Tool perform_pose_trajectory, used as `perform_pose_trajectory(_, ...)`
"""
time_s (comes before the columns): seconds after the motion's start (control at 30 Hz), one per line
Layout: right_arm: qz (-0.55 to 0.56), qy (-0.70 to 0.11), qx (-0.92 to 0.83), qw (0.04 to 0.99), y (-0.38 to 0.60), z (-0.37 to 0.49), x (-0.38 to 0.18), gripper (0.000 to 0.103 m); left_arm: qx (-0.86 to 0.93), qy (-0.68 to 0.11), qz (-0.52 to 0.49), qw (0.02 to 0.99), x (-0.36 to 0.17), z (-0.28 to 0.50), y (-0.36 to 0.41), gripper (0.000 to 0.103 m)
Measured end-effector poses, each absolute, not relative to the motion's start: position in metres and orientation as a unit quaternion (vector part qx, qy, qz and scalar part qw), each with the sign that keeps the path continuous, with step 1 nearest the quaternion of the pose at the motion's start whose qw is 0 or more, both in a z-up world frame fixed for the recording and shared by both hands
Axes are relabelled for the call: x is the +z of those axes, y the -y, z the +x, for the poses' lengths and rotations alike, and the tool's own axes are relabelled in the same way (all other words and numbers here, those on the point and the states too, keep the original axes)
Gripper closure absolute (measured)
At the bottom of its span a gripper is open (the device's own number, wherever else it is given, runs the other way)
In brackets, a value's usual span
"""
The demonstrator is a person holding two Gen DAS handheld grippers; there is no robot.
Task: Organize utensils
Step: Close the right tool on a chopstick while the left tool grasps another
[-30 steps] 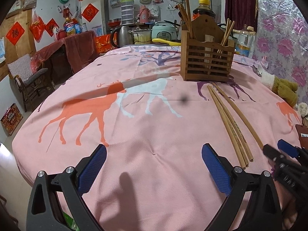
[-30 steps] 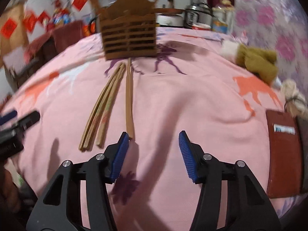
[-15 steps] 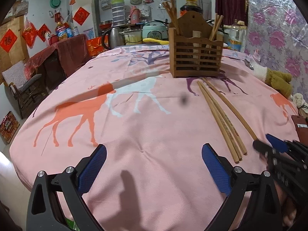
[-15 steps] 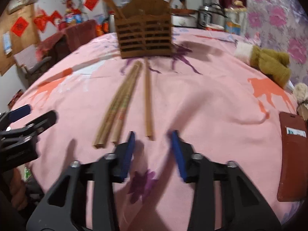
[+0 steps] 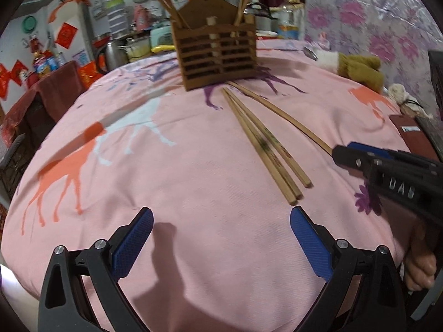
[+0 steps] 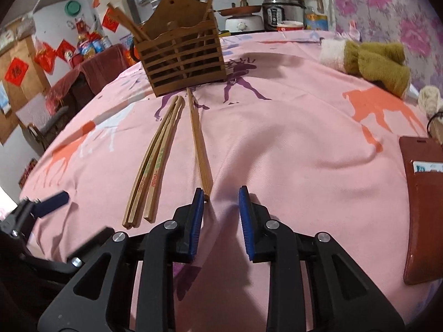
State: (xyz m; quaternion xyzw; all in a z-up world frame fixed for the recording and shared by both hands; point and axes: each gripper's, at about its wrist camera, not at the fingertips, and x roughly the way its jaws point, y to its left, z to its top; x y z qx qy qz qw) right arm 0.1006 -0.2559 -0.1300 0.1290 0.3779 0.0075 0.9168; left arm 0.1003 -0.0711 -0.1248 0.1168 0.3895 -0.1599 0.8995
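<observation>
On the pink cloth [image 6: 290, 138], chopsticks [image 6: 200, 149] lie before the holder [image 6: 181, 63]. Right gripper [image 6: 221, 193] sits at one stick's near end, jaws partly open, gripping nothing. Left gripper [image 5: 221, 218] hovers wide open nearby.

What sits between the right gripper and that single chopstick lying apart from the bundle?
Nothing visible. The right gripper is open, and the near end of the single chopstick lies right by its left pad, over bare pink tablecloth. The bundle of chopsticks lies apart, off to the side.
</observation>
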Motion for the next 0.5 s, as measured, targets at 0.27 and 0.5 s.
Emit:
perform_pose_trajectory(0.27,0.15,-0.379,0.012,0.913,0.26,0.101,-0.131,0.075,-0.174,-0.395,0.121,0.894,-0.128,0.108,0.08,0.006)
perform_pose_trajectory(0.5,0.15,-0.378,0.012,0.913,0.26,0.1,-0.131,0.075,-0.101,-0.397,0.091,0.908,-0.124,0.126,0.051,0.005)
